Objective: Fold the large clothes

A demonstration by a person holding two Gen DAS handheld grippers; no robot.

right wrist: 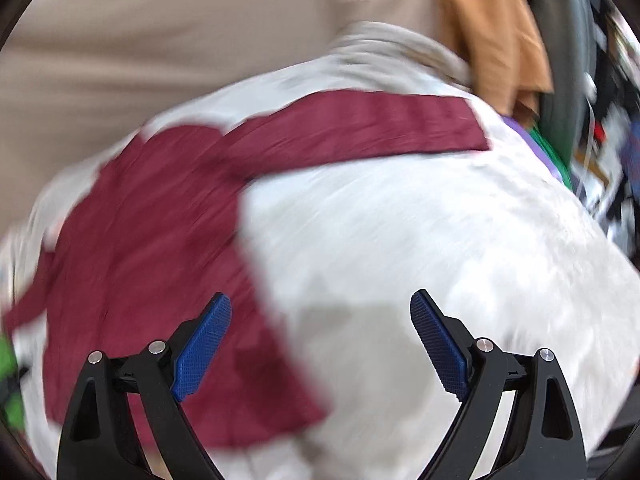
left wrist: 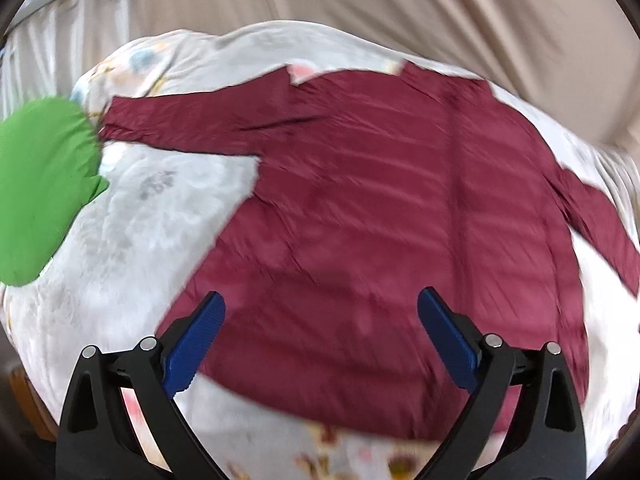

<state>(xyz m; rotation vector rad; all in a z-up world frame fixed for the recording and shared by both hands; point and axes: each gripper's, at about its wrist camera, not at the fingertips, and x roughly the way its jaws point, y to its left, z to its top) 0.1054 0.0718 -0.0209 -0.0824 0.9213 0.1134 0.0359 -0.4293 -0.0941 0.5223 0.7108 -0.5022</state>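
Note:
A dark red long-sleeved garment [left wrist: 380, 208] lies spread flat on a pale floral bedspread [left wrist: 132, 232], both sleeves stretched out sideways. My left gripper [left wrist: 320, 300] is open and empty, hovering above the garment's near hem. In the right wrist view the garment [right wrist: 152, 248] fills the left side, its sleeve [right wrist: 360, 128] reaching right. My right gripper [right wrist: 320, 300] is open and empty above the bedspread [right wrist: 440, 240], just right of the garment's side edge. Both views are motion-blurred.
A green cloth [left wrist: 40, 188] lies at the bed's left edge by the left sleeve end. A beige curtain [left wrist: 400, 4] hangs behind the bed. An orange cloth [right wrist: 492, 28] and cluttered items [right wrist: 600, 140] stand at the far right.

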